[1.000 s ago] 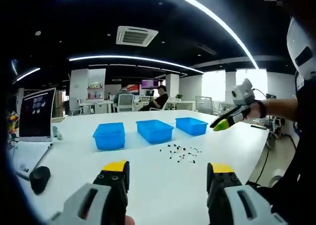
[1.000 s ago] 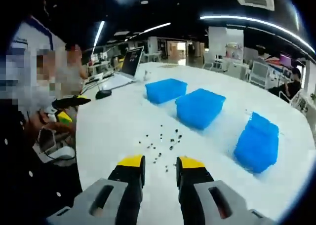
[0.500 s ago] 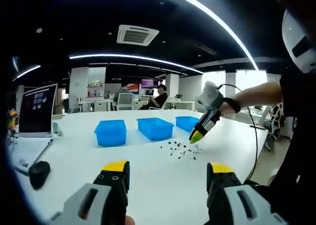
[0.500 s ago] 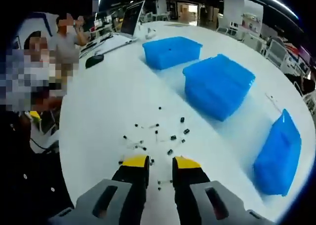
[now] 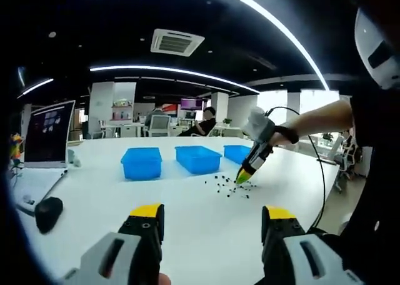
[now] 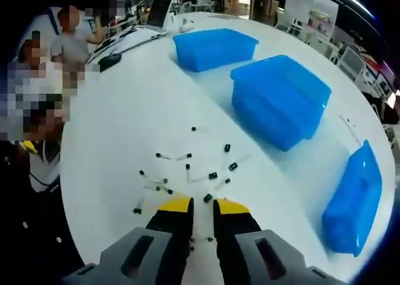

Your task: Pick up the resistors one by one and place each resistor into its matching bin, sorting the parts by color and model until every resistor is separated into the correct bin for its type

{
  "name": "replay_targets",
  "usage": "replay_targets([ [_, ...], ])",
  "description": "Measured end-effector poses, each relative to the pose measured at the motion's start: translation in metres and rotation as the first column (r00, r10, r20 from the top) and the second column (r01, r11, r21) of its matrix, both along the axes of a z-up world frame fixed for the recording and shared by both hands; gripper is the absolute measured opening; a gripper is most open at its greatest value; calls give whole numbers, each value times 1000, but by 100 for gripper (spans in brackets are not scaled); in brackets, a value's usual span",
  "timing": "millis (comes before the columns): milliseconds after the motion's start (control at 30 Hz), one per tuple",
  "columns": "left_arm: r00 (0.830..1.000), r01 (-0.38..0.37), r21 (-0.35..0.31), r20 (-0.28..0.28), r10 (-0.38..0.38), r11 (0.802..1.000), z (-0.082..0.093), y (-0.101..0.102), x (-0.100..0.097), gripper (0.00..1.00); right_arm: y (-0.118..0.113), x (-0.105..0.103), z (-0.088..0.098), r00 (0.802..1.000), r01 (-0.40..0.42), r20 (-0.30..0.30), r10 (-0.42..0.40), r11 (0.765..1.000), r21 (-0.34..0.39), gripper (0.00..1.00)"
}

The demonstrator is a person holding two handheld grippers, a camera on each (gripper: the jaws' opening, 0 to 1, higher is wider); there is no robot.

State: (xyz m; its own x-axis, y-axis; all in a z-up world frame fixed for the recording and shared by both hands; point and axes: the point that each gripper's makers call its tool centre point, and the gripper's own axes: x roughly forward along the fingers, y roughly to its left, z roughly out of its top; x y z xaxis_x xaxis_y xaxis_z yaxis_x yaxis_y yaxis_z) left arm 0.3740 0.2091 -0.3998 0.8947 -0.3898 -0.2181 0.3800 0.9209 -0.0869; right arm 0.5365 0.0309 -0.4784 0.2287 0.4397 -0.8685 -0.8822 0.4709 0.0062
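Several small dark resistors (image 6: 187, 169) lie scattered on the white table (image 6: 125, 122). My right gripper (image 6: 201, 204) hovers low over their near edge, its yellow-tipped jaws a narrow gap apart. One resistor (image 6: 207, 198) sits just at the mouth of that gap. Three blue bins stand beyond: left bin (image 6: 215, 47), middle bin (image 6: 281, 97), right bin (image 6: 353, 200). In the left gripper view the right gripper (image 5: 242, 176) points down onto the resistors (image 5: 226, 186), with the bins (image 5: 198, 158) behind. My left gripper (image 5: 212, 213) is held wide open above the bare table, holding nothing.
A laptop (image 5: 47, 135) and a black mouse (image 5: 47, 211) sit at the table's left end. A person's forearm (image 5: 312, 119) reaches in from the right. People stand by the table's edge (image 6: 69, 47). Office desks and chairs fill the background.
The right gripper has dropped lower and closer over the scattered resistors, and its jaws have narrowed. The left gripper stays wide open and nearly still.
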Motion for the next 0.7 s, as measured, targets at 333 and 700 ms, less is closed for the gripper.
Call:
replay_targets([
  [333, 1000, 8, 4, -9, -8, 1000, -3, -5, -2, 64, 4, 6, -2, 996, -45, 75, 50, 997, -62, 7],
  [700, 1000, 13, 14, 1, -13, 1000, 4, -9, -4, 64, 3, 0, 7, 984, -106, 143, 108, 994, -22, 7],
])
